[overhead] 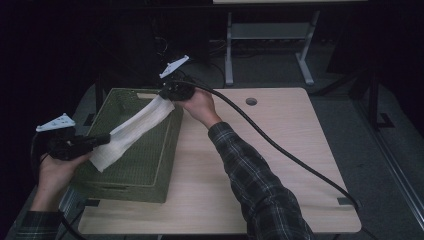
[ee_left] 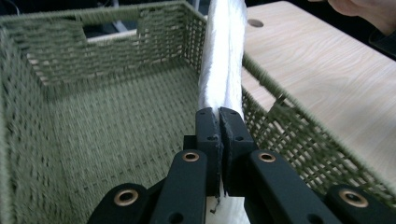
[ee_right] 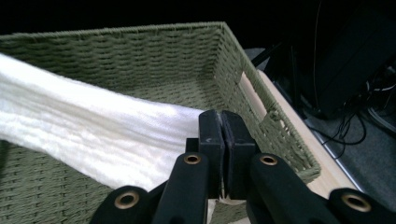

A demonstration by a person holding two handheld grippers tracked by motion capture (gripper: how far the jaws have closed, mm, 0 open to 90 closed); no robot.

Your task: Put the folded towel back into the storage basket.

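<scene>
A white folded cloth is stretched between both grippers above a green woven basket at the table's left. My left gripper is shut on the cloth's near end, at the basket's left side. My right gripper is shut on the far end, over the basket's far right corner. In the left gripper view the cloth rises from the closed jaws over the basket's floor. The right gripper view has the cloth running left from the closed jaws across the basket.
The light wooden table has a round cable hole near its far edge. A thick black cable trails across the tabletop from my right gripper. A desk frame stands on the floor beyond.
</scene>
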